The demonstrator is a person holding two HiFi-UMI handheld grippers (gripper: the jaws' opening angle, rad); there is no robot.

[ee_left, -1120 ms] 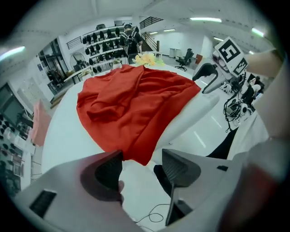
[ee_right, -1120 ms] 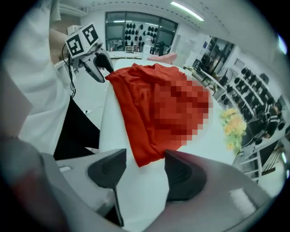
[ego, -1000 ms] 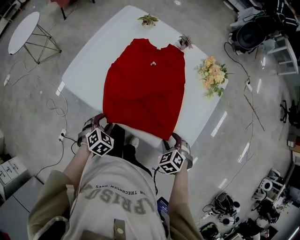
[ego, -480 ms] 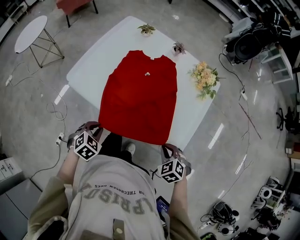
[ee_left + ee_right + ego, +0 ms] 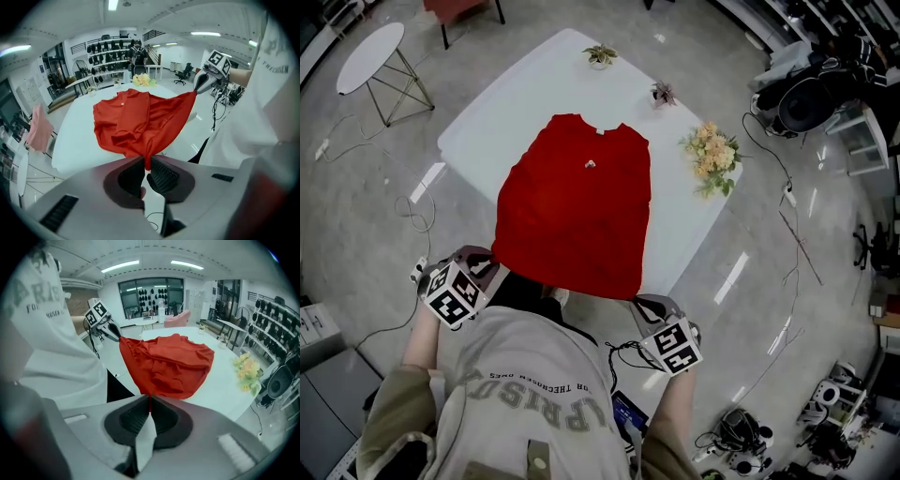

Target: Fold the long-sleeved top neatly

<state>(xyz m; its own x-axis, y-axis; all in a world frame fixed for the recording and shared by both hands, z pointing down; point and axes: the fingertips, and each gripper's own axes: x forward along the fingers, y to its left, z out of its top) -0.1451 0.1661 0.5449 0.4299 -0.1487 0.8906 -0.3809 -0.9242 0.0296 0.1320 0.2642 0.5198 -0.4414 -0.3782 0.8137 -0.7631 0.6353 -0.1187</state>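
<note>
My left hand-held gripper (image 5: 146, 165) and right hand-held gripper (image 5: 149, 403) have just clamped onto the near hem corners of the red long-sleeved fabric top (image 5: 577, 202), raising that edge off the white table (image 5: 492, 117), so I reckon folding can begin.

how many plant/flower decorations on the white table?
3. A small green plant at the far edge of the table, a small darker plant near its far right corner, and a yellow flower bunch at the right edge beside the red top. None looks hidden.
</note>
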